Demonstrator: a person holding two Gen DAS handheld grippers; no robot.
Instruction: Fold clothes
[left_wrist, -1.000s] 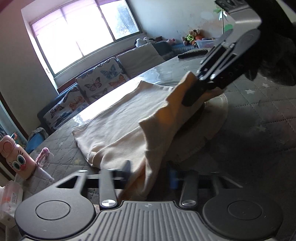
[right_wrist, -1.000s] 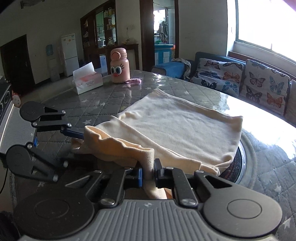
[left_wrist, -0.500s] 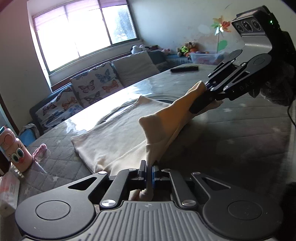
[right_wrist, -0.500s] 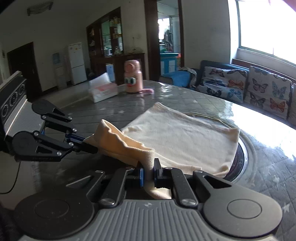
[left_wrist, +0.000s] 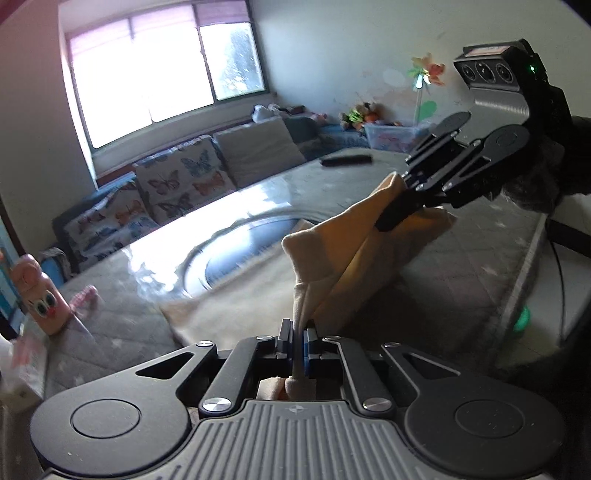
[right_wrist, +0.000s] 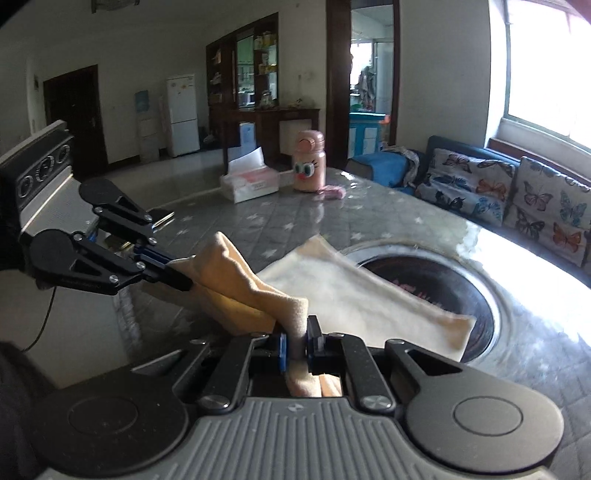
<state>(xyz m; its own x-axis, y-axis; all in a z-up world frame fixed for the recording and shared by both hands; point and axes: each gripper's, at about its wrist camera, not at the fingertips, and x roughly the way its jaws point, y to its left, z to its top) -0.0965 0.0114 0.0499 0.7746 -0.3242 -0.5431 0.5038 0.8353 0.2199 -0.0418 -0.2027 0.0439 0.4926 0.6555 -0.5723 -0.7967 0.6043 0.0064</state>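
**Grey quilted table, cloth lifted at two corners**

Grey quilted table (right_wrist: 369, 206) is partly covered by the cream garment (right_wrist: 351, 291). Its near edge is clamped by the left gripper (left_wrist: 298, 341) and, toward two o'clock, by the right gripper (right_wrist: 296, 345), both pinched tight on fabric.

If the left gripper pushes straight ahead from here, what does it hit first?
The left gripper, shut on the cream garment, would first run into that raised fabric; beyond it lies the table. Depth is uncertain.
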